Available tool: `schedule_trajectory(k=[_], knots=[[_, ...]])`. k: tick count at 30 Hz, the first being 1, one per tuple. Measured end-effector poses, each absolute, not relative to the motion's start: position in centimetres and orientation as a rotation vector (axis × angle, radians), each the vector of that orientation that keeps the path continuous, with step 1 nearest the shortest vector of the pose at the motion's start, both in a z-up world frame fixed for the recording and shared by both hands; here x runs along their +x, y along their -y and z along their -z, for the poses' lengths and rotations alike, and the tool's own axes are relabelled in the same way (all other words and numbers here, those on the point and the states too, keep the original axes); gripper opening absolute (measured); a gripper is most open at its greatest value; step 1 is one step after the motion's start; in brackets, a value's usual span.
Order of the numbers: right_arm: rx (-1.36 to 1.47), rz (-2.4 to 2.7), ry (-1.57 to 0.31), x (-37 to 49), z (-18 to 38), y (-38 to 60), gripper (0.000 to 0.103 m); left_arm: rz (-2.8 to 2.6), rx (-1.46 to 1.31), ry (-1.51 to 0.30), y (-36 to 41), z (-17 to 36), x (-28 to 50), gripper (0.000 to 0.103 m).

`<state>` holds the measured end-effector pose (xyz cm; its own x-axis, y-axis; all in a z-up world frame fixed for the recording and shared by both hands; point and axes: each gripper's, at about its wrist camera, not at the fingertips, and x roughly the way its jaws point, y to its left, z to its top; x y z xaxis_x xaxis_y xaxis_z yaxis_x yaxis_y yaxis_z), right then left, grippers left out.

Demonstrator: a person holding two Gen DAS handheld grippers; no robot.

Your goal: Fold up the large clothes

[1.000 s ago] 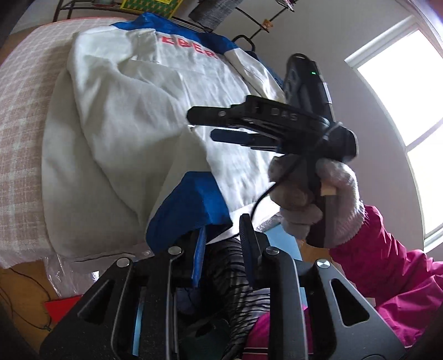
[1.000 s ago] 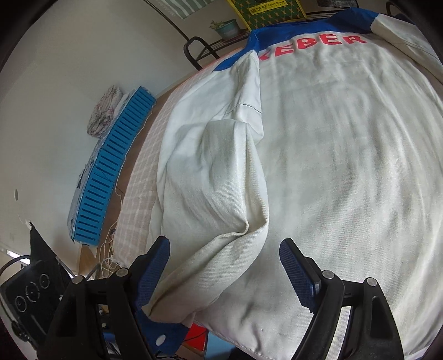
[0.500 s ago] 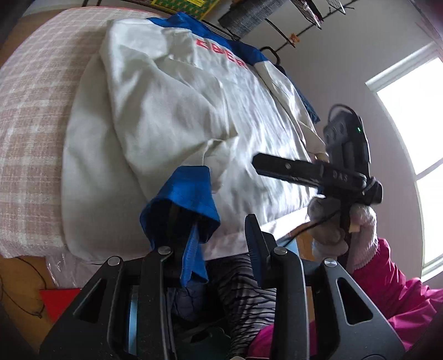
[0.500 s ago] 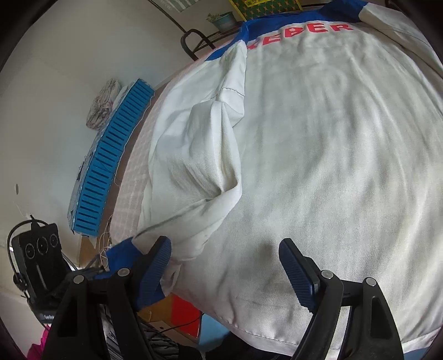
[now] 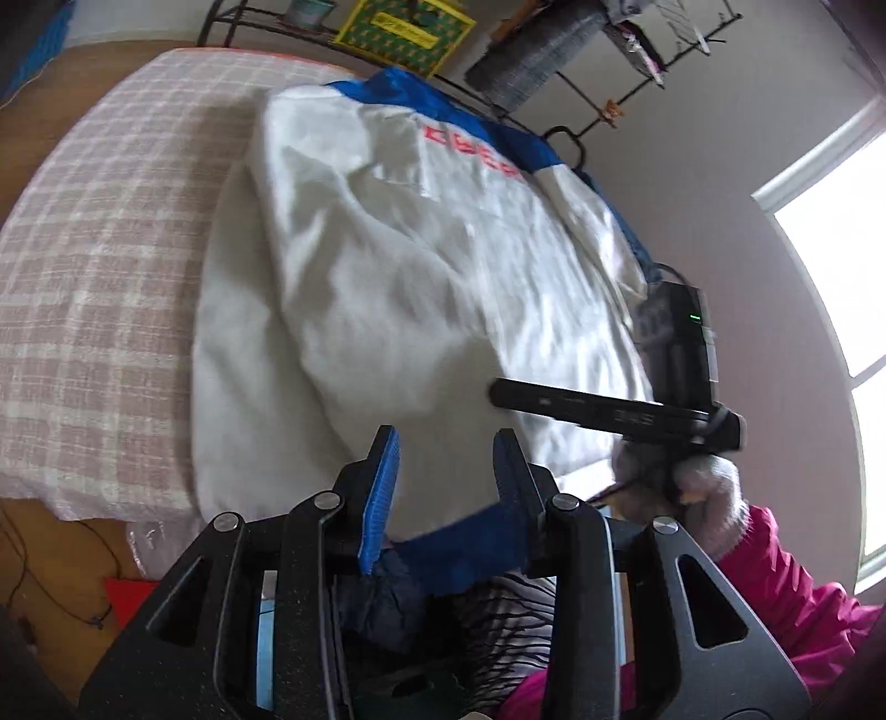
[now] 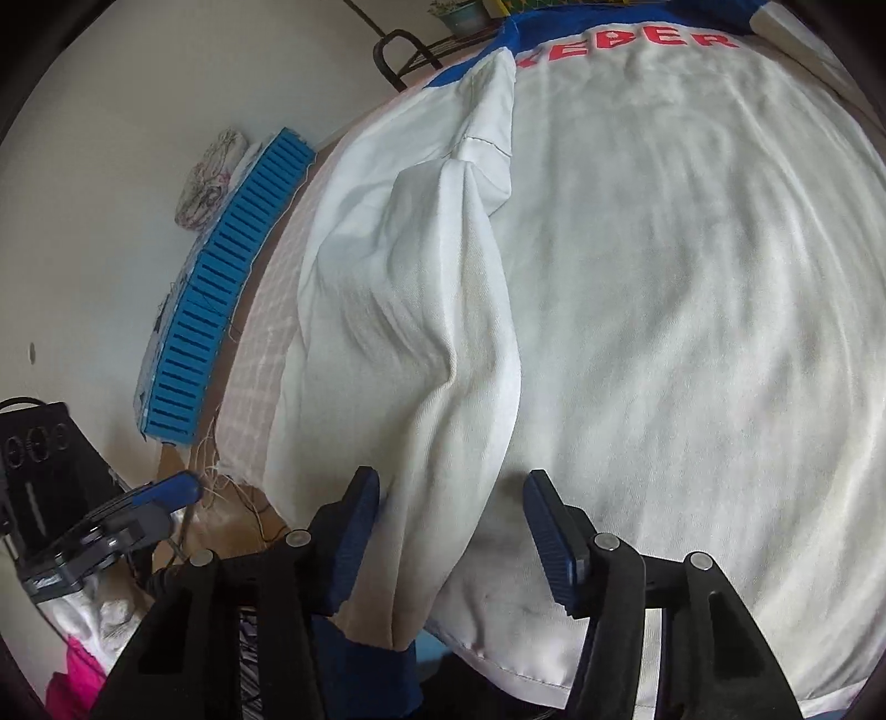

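Right, left hand-held gripper: jaws well apart, nothing clamped; the blue cuff of the folded-in sleeve hangs just below and between the fingers. Right hand-held gripper likewise wide open and empty, poised over the lower sleeve near the hem.

The jacket lies back-up on the bed, red lettering and blue yoke at the far end, hem overhanging the near edge. Looks like thin woven cloth: light, floppy, creases easily, probably a bit slick. Judgement: grab at seams, cuff or hem, where it's doubled up; a pinch mid-panel would just bunch it.

Bed has a pink checked cover. Beyond: blue slatted crate by the wall, metal rack, bright window to the right.
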<state>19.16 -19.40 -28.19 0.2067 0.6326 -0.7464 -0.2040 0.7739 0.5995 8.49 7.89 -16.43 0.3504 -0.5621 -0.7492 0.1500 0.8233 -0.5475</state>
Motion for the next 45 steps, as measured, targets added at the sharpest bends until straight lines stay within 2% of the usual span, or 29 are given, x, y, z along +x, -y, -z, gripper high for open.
schedule_trajectory(k=[5,7,9,10,11,12,15,22,28,31,32,33,35,36,37,41,45], knots=[[0.443,-0.663,-1.275,18.2,29.0,19.1,0.058,0.400,-0.426,-1.277,-7.5,22.6,11.5,0.035],[0.447,-0.686,-1.286,18.0,29.4,18.7,0.055,0.388,-0.443,-1.280,-7.1,23.9,12.1,0.035],[0.468,-0.708,-1.311,17.9,30.1,18.2,0.036,0.394,-0.469,-1.255,-7.1,23.9,12.2,0.034],[0.485,-0.719,-1.321,17.9,30.5,17.9,0.034,0.405,-0.498,-1.250,-7.2,24.0,12.3,0.012],[0.501,-0.726,-1.326,18.0,30.6,17.7,0.029,0.408,-0.517,-1.250,-7.2,24.2,12.6,0.003],[0.513,-0.736,-1.330,18.0,30.7,17.3,0.023,0.406,-0.522,-1.243,-7.3,24.0,12.5,0.003],[0.580,-0.800,-1.325,17.9,30.2,15.9,0.014,0.404,-0.515,-1.193,-8.3,22.3,11.4,0.003],[0.625,-0.957,-1.256,17.5,27.3,11.3,0.011,0.319,-0.477,-1.023,-13.1,16.2,9.3,0.001],[0.416,-0.832,-1.366,17.5,30.8,8.9,0.010,0.259,-0.438,-1.136,-13.4,20.7,9.4,0.001],[0.352,-0.814,-1.387,16.9,31.3,9.3,0.018,0.260,-0.508,-1.121,-14.2,21.6,8.8,0.001],[0.338,-0.813,-1.394,16.7,31.2,9.6,0.026,0.261,-0.529,-1.115,-14.6,21.7,8.6,0.004],[0.311,-0.806,-1.387,16.5,30.8,10.1,0.029,0.262,-0.552,-1.106,-15.1,21.7,8.3,0.008],[0.256,-0.792,-1.346,16.3,29.7,10.8,0.030,0.251,-0.590,-1.096,-16.1,21.9,7.9,0.048],[0.244,-0.789,-1.322,16.3,29.0,11.3,0.030,0.248,-0.614,-1.083,-16.6,22.1,7.6,0.055],[0.236,-0.781,-1.294,16.2,28.1,11.8,0.030,0.244,-0.642,-1.073,-17.0,22.3,7.4,0.058],[0.182,-0.739,-1.169,17.1,25.0,12.2,0.030,0.229,-0.742,-1.077,-18.5,23.4,7.9,0.058],[0.193,-0.734,-1.150,19.3,25.3,10.5,0.030,0.229,-0.780,-1.099,-18.2,24.6,9.1,0.058]])
